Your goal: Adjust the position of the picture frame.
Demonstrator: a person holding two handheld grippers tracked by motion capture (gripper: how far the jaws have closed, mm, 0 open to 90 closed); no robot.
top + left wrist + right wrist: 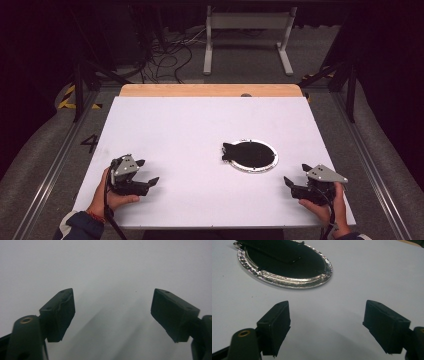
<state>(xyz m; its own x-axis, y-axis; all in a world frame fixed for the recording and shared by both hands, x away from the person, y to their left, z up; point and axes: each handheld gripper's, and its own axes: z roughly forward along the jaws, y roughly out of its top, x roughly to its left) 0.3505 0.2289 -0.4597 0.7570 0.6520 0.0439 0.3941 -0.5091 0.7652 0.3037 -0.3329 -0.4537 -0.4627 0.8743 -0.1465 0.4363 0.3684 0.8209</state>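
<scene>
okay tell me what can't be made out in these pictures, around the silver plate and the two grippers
- Black flat thing lying on the round silver foil plate: too dark and small in the high view to say what it is; the right gripper view cuts it off at the top edge.
- Small dark spot at the wooden far edge of the white table: too small to identify.
- Left gripper, jaws open: its view gives bare white surface, blurred, with no landmark.

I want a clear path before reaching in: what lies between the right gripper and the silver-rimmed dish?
Nothing: in the right gripper view, bare white table runs from the open right gripper to the dish. The high view agrees.
</scene>
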